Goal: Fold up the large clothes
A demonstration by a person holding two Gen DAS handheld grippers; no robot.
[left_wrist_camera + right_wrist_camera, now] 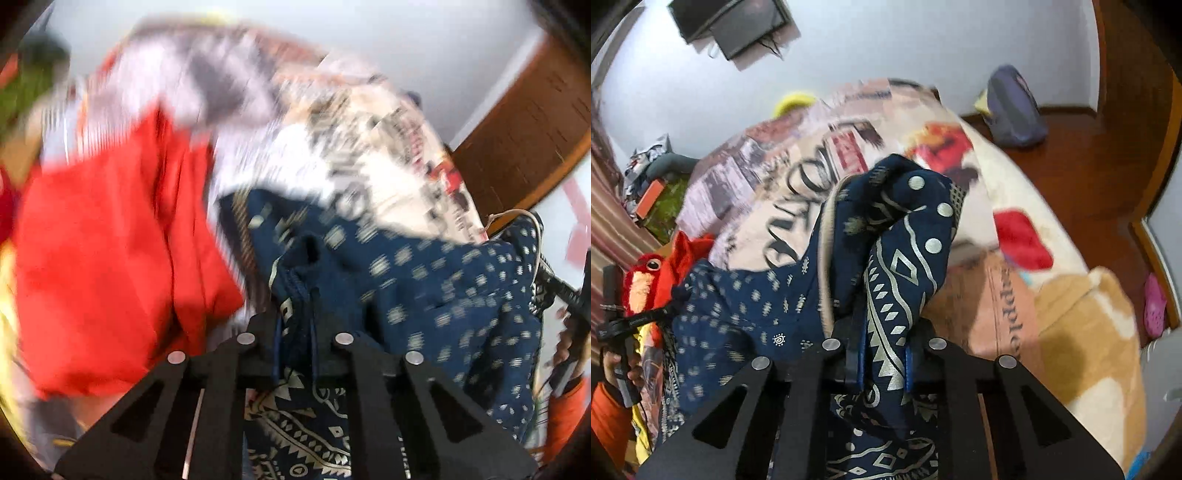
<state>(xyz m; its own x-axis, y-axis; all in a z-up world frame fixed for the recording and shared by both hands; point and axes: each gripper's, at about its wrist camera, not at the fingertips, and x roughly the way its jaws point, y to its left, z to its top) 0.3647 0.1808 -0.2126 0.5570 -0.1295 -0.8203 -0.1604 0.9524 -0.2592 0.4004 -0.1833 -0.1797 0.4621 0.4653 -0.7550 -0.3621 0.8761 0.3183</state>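
Above the printed bed cover point(798, 177) | dark blue cloth with pale shapes point(746, 310) hangs stretched between both tools | left gripper point(295, 325) pinches one edge tight | right gripper point(882, 347) pinches the other edge tight | cloth runs sideways from tool to tool, both equally near.

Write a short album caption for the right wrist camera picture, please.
Right gripper clamps a fold of navy patterned cloth above a bed's printed blanket.

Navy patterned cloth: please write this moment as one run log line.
item: navy cotton cloth with pale geometric print | left gripper: shut on cloth | right gripper: shut on cloth | under: printed bedspread
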